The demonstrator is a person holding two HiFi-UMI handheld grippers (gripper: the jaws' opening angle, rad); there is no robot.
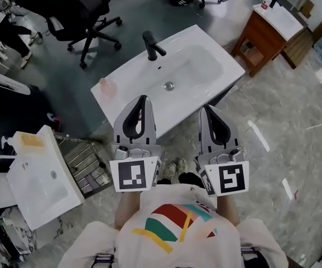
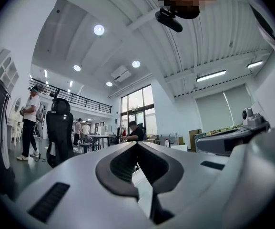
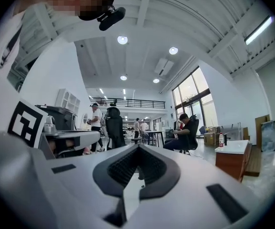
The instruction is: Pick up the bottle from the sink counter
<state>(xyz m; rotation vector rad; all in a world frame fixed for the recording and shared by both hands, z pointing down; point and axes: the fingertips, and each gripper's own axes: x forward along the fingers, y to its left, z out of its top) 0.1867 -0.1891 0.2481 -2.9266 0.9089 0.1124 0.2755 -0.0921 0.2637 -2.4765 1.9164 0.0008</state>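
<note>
- While both grippers hang close to the person's chest, the pick-up has not begun: the bottle (image 1: pixel 106 86) is untouched.
- It sits at the left corner of the white sink counter (image 1: pixel 227 66), well apart from the black faucet (image 1: pixel 151 44).
- The left gripper (image 1: pixel 143 99) has its tongs pressed together on nothing and is near that corner, though short of it.
- The right gripper (image 1: pixel 205 110) is likewise closed and empty.
- The reach, the spreading of the jaws, the grasp and the lift all seem left to do.
</note>
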